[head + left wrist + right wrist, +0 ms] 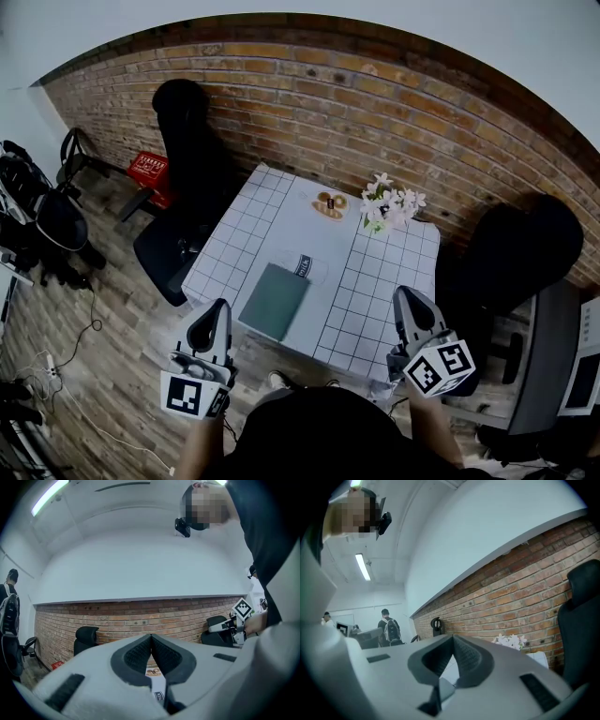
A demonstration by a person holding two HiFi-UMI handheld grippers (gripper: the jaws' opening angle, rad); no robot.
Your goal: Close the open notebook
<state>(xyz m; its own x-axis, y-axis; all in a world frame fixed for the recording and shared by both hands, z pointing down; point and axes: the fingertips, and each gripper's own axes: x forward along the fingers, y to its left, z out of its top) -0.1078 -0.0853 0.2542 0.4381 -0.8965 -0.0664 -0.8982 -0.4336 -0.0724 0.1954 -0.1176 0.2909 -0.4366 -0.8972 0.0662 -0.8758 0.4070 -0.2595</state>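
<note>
the green notebook [274,300] lies flat at the near edge of the table [281,220], cover up, seemingly shut already. the left gripper [212,317] and right gripper [412,305] hover short of the table, the 2 pairs of jaws pressed together on nothing. risk: a careless nudge from those closed tips could slide the notebook off that edge.
</note>
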